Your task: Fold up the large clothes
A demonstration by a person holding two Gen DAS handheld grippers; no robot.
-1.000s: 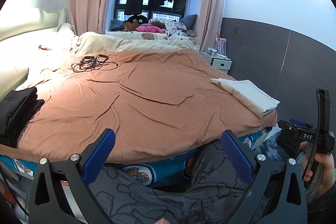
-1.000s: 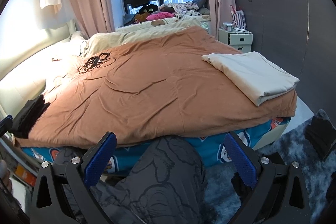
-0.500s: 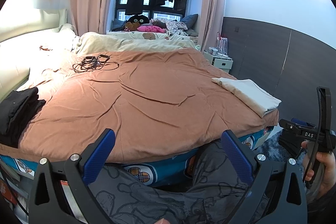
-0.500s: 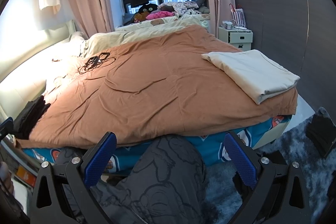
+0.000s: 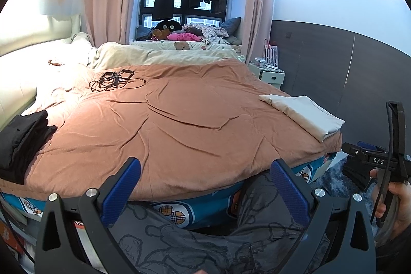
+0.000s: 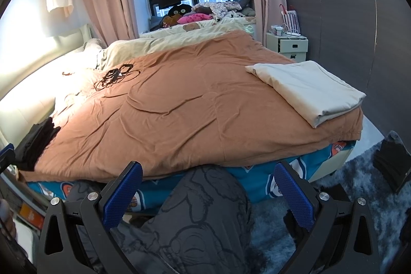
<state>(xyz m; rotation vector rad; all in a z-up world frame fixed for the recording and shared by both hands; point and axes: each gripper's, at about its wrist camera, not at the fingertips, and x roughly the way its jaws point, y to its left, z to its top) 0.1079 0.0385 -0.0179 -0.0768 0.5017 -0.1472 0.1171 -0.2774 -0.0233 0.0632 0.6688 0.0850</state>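
While both tools (image 5: 205, 186) gape, nothing held

A wide bed (image 5: 251, 199) is seen ahead of both tongs, its blue cartoon-printed side panel exposed just beyond the fingertips. The mattress is covered by a rumpled brown duvet (image 5: 179, 125), which overhangs the near edge. A folded cream garment (image 6: 308, 86) is laid on the duvet ahead and to the right of the tongs, close to the near right corner. A stack of folded black clothes (image 5: 23, 135) is placed at the near left edge. A tangle of black cables (image 5: 115, 80) is spread farther ahead, toward the left. Beyond the duvet, a pale cream blanket (image 5: 154, 54) is bunched across the bed.
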